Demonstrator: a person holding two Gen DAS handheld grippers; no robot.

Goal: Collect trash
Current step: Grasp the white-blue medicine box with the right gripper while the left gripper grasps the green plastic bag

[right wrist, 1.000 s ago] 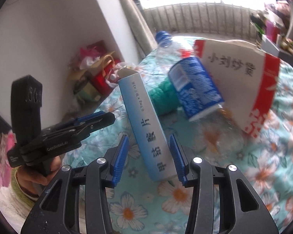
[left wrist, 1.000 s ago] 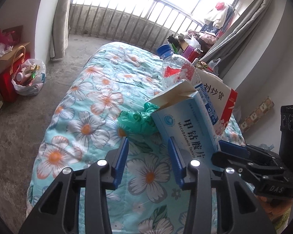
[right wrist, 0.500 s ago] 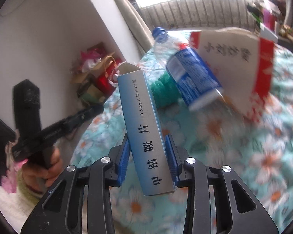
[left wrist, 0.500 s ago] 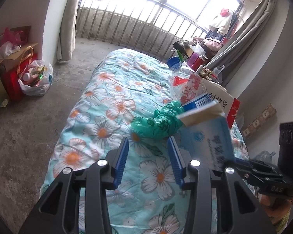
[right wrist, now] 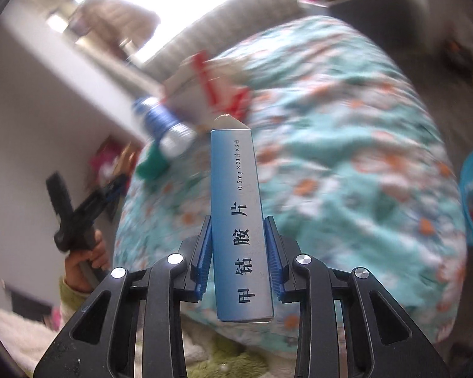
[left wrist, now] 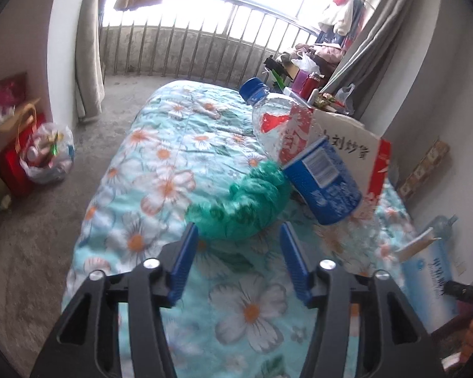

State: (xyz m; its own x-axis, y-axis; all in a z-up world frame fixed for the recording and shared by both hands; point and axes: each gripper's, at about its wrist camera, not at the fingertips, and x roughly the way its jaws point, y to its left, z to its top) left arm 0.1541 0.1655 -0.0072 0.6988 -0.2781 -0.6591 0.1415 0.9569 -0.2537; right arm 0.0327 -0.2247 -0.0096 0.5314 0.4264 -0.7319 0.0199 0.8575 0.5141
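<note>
Bed (left wrist: 160, 170) under a floral quilt, bearing a white-and-red paper bag (left wrist: 356, 151), a green plastic bag (left wrist: 246, 201) and a water bottle (left wrist: 302, 154) leaning on both. Left tongs (left wrist: 236, 261), just widened, spread empty before the green bag. Right tongs (right wrist: 238, 258), just narrowed, pinching a blue medicine box (right wrist: 236, 220) clear of the bed.

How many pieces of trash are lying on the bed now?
3: a green plastic bag at the middle, a plastic bottle leaning over it, and a white-and-red carton behind. More may be hidden.
</note>
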